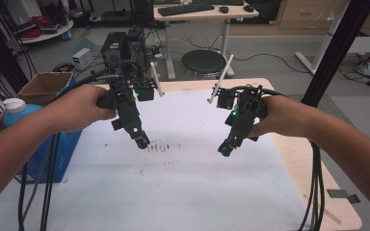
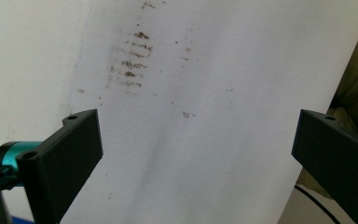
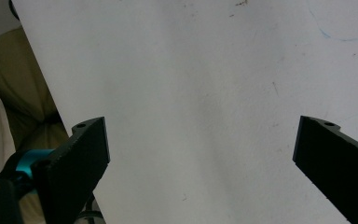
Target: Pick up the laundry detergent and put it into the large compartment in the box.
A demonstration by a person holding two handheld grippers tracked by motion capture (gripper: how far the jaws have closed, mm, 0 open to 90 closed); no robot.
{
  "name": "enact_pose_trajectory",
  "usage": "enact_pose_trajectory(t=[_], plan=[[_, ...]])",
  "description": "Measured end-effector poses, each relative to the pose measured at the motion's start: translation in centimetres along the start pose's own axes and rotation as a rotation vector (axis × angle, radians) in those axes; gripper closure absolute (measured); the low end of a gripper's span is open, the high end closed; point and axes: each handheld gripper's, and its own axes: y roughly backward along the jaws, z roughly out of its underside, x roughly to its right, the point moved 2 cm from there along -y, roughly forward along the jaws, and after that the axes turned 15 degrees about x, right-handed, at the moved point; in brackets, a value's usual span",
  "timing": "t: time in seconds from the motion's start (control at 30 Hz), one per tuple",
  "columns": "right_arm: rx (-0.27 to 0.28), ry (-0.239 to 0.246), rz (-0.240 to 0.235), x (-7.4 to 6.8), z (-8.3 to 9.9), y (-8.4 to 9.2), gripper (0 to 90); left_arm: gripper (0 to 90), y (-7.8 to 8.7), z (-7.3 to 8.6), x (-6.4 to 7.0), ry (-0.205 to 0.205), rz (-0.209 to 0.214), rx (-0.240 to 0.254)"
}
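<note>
Two hand-held black grippers hover over a white sheet point(image 1: 183, 183) that covers the table. My left gripper point(image 1: 142, 140) points down at the sheet's middle left, just beside a patch of brown smudge marks point(image 1: 158, 146). My right gripper point(image 1: 225, 150) tilts down toward the sheet's middle right. In the left gripper view the jaws stand wide apart with only the white sheet point(image 2: 205, 140) and the brown smudges point(image 2: 133, 60) between them. The right gripper view has its jaws equally wide, with bare white sheet point(image 3: 200, 116) between them. Neither gripper holds anything.
A blue box point(image 1: 60, 154) with a white-capped bottle point(image 1: 15, 108) behind it stands at the table's left edge, near a cardboard box point(image 1: 43, 86). Cables point(image 1: 315, 192) trail off the right side. Bare wooden tabletop point(image 1: 313, 173) borders the sheet on the right.
</note>
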Motion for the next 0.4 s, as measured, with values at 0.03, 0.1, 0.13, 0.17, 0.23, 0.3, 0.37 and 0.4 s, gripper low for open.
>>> enact_pose_trajectory(t=[0.03, 0.1, 0.13, 0.17, 0.23, 0.3, 0.37, 0.4], plan=[[-0.003, -0.003, 0.003, -0.01, 0.02, -0.01, 2.7, 1.7, -0.09, 0.05, 0.02, -0.001, 0.007, -0.003], [-0.003, -0.005, 0.006, -0.04, 0.0, -0.02, 2.7, 1.7, -0.09, 0.08, 0.04, -0.003, 0.009, -0.003], [-0.002, 0.0, 0.003, -0.03, -0.01, -0.03, 2.7, 1.7, -0.06, 0.08, 0.02, -0.003, 0.01, -0.003], [-0.002, 0.0, 0.003, -0.03, -0.01, -0.03, 2.7, 1.7, -0.06, 0.08, 0.02, -0.003, 0.01, -0.003], [-0.005, -0.006, 0.006, -0.12, -0.03, -0.01, 2.7, 1.7, 0.0, 0.1, -0.01, 0.001, 0.007, 0.002], [-0.004, -0.006, 0.007, -0.16, -0.03, -0.01, 2.7, 1.7, 0.09, 0.14, -0.02, 0.003, 0.009, 0.003], [-0.002, -0.002, 0.005, -0.17, -0.04, -0.02, 2.7, 1.7, 0.16, 0.18, -0.01, 0.002, 0.006, 0.004], [-0.002, -0.002, 0.006, -0.19, -0.05, -0.01, 2.7, 1.7, 0.22, 0.19, -0.01, 0.0, 0.006, 0.006]])
